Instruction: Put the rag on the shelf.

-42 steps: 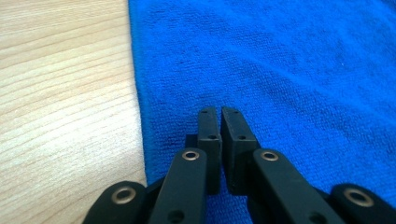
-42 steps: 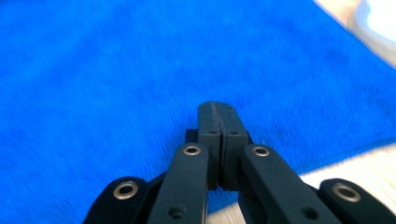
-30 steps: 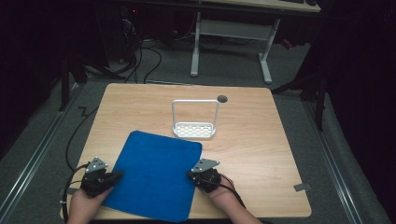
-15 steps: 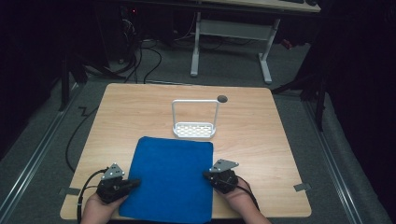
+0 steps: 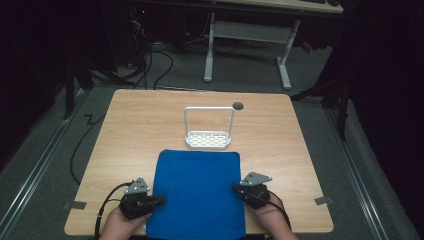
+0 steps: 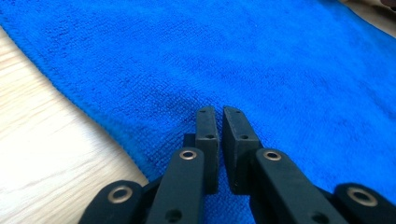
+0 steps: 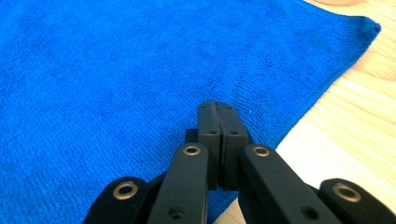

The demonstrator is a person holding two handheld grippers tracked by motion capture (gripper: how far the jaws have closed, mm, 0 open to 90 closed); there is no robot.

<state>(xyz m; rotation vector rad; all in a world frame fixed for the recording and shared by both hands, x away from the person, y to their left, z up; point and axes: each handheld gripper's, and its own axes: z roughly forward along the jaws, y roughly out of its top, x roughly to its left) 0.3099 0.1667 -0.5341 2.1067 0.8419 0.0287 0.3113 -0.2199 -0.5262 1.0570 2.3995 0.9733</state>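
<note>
A blue towel (image 5: 200,190) lies flat and square near the table's front, its near edge reaching just past the front edge. My left gripper (image 5: 162,200) rests on the towel's left edge, and my right gripper (image 5: 235,188) on its right edge. In the left gripper view the jaws (image 6: 219,112) lie on top of the towel (image 6: 280,56) with only a thin slit between them and no cloth in it. In the right gripper view the jaws (image 7: 217,106) are pressed fully together over the towel (image 7: 116,60), close to its edge.
A white wire rack (image 5: 208,140) with a tall hoop stands just behind the towel at mid-table. The wooden table (image 5: 140,125) has a round hole (image 5: 238,105) near its back edge. Tape marks (image 5: 323,200) sit at the front corners. A desk frame stands on the floor beyond.
The towel has turned from slanted to square and slid toward the front edge. Both grippers moved along with it, shifting rightward and nearer to the person.
</note>
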